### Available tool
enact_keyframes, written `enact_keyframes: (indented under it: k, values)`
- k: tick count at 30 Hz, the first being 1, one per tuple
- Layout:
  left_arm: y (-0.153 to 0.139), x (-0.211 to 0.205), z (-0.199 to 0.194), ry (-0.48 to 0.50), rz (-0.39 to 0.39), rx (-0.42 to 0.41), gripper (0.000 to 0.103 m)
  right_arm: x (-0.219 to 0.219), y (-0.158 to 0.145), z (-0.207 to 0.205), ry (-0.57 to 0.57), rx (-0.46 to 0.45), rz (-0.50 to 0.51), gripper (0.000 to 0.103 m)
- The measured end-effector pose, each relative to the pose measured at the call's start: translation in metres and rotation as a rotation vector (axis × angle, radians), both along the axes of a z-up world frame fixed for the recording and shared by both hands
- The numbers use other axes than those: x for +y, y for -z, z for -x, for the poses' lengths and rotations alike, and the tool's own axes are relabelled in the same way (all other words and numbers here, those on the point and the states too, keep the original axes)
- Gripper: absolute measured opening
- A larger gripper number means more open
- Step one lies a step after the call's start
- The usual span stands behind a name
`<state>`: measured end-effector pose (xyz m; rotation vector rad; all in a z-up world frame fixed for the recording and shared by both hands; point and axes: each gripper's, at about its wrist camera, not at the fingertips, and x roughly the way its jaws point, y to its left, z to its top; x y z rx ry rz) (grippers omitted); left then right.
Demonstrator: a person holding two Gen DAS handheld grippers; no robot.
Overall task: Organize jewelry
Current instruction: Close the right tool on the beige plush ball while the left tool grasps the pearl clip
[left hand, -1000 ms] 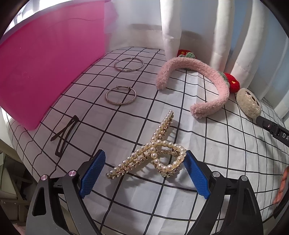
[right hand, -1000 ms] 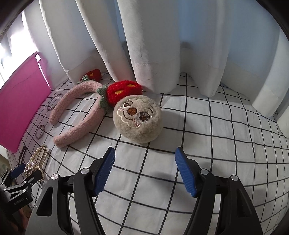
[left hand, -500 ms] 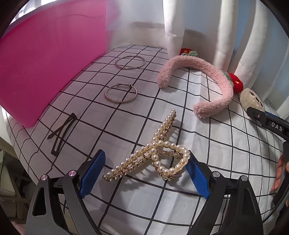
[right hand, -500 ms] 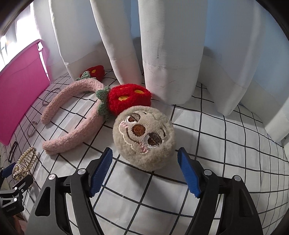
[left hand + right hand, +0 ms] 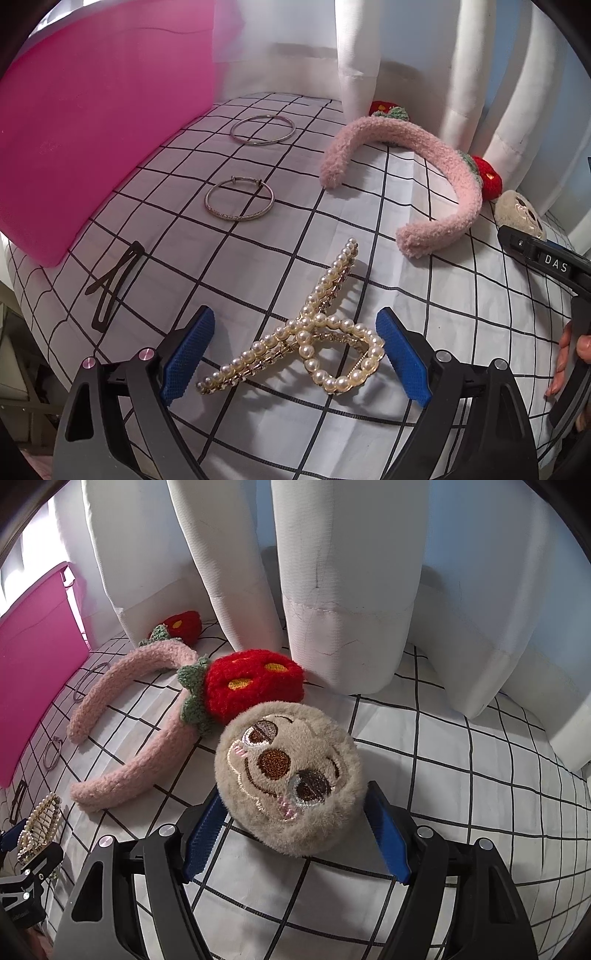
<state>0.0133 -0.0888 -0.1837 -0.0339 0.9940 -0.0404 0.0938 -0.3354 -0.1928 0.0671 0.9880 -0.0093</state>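
Note:
A pearl claw hair clip (image 5: pixel 314 336) lies on the checked cloth between the open jaws of my left gripper (image 5: pixel 295 354), its looped end near the right pad; no contact shows. It also shows in the right wrist view (image 5: pixel 38 821). My right gripper (image 5: pixel 295 834) is open with its blue pads on either side of a round beige plush face (image 5: pixel 290 779). A pink fuzzy headband (image 5: pixel 424 173) with red strawberry ends (image 5: pixel 255 685) lies beyond. Two silver bangles (image 5: pixel 239 197) (image 5: pixel 263 130) and a dark snap hair clip (image 5: pixel 114 280) lie to the left.
A pink box (image 5: pixel 92 122) stands along the left edge of the cloth. White curtains (image 5: pixel 343 572) hang close behind the items. The table's left edge (image 5: pixel 22 295) drops off beside the snap clip. The right gripper's body (image 5: pixel 554 262) reaches in at the right.
My left gripper has moved forward, so the pearl clip sits deeper between its jaws. My right gripper has moved forward until the plush face is between its pads.

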Motion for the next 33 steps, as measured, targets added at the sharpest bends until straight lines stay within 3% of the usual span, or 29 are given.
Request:
enact_keyframes:
  k: [13, 18, 22, 33]
  values:
    - [0.005, -0.006, -0.006, -0.016, -0.029, -0.032, 0.094, 0.002, 0.004, -0.006, -0.006, -0.029, 0.01, 0.07]
    - [0.002, -0.004, 0.002, -0.023, -0.033, -0.05, 0.085, 0.0, 0.003, 0.002, -0.02, -0.029, 0.005, 0.067]
    - [-0.001, -0.006, 0.009, -0.019, -0.039, -0.063, 0.071, 0.004, 0.003, 0.005, -0.024, -0.027, 0.001, 0.059]
    - [-0.01, 0.0, 0.013, -0.03, -0.013, -0.053, 0.063, 0.003, -0.005, 0.022, -0.018, -0.05, -0.025, 0.056]
